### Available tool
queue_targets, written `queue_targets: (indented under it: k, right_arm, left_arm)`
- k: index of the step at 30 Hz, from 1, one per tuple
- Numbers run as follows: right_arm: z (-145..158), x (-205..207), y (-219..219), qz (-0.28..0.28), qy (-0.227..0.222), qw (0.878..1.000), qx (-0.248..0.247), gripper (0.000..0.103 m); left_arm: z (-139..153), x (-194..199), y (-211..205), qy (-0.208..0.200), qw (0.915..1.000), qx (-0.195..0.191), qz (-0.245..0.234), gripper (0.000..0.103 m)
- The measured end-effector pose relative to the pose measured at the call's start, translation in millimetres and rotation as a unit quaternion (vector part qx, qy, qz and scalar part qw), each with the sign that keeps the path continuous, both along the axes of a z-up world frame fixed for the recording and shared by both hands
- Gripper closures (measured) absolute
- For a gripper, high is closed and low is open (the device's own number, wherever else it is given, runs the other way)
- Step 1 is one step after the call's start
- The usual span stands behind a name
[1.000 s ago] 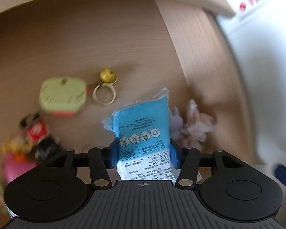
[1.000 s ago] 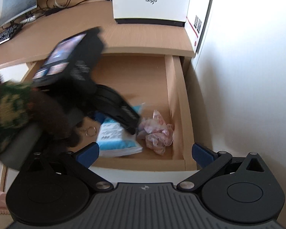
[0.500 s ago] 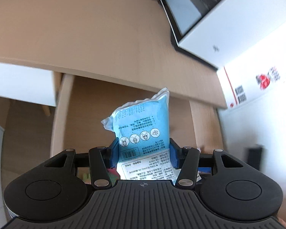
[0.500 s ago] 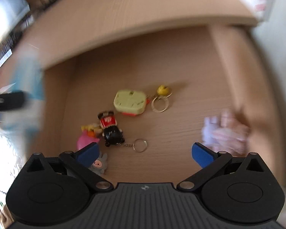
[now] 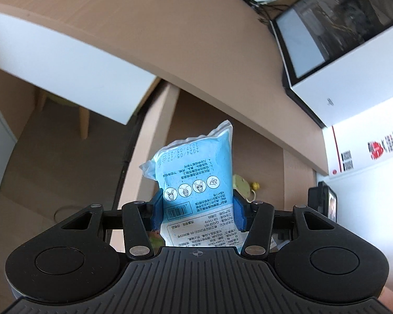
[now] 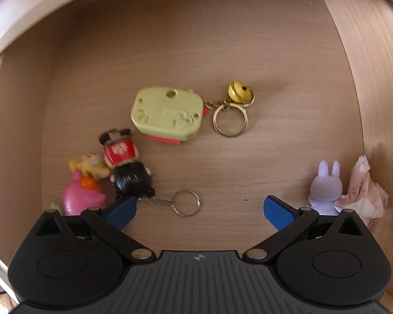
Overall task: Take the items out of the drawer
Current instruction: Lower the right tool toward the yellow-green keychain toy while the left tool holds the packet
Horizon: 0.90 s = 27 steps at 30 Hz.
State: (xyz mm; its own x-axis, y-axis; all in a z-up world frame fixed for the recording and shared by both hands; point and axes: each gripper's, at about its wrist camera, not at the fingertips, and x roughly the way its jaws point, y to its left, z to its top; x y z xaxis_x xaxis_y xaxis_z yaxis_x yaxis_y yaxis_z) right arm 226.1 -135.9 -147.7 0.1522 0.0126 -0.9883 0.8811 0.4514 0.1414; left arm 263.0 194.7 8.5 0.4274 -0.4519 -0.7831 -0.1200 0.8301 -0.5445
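Left gripper (image 5: 197, 210) is clamped on the blue sachet (image 5: 196, 180), blue pads (image 5: 158, 209) pinching its lower half, top sticking up free. It's lifted above the open drawer (image 5: 154, 141), desk edge and a white PC case (image 5: 353, 68) behind. Pack is soft, so keep the squeeze steady and carry it level to the desktop; don't release until it's over a flat spot.

Right gripper (image 6: 199, 209) is spread wide and empty, hovering low inside the drawer (image 6: 353, 52). Best next pick, I'd say, is the black-haired doll keychain (image 6: 125, 164): its head sits just ahead of the left pad (image 6: 121, 210), with chain and ring (image 6: 186, 202) lying between the pads. Shift slightly left and forward so both pads straddle the doll's body, not the chain, since the ring would slip out. The pink figure (image 6: 82, 193) touches the doll on its left, so closing may drag it.

Others: yellow-green case (image 6: 167, 112) with bell keyring (image 6: 234, 110) further ahead, centre; lilac bunny (image 6: 326, 185) and crumpled pink fabric (image 6: 364, 191) just right of the right pad, against the drawer wall.
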Motion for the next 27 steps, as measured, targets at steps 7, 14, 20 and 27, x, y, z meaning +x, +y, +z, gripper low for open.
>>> queue_targets:
  k: [7, 14, 20, 27]
  right_arm:
    - [3.5, -1.2, 3.0, -0.017, -0.003, 1.000, 0.002, 0.000]
    - [59.8, 22.3, 30.8, 0.044, -0.101, 0.983, -0.145, 0.000]
    - [35.2, 47.4, 17.6, 0.030, -0.084, 0.990, -0.113, 0.000]
    - [17.9, 70.1, 1.9, 0.009, -0.065, 0.991, -0.113, 0.000]
  left_arm:
    - [-5.0, 1.6, 5.3, 0.009, 0.9999, -0.010, 0.005, 0.048]
    - [2.0, 5.1, -2.9, -0.001, 0.9998, -0.014, -0.014, 0.048]
    - [2.8, 4.3, -10.6, 0.003, 0.9993, -0.009, -0.035, 0.048]
    - [-6.6, 1.1, -13.2, 0.024, 0.9984, -0.013, -0.049, 0.048]
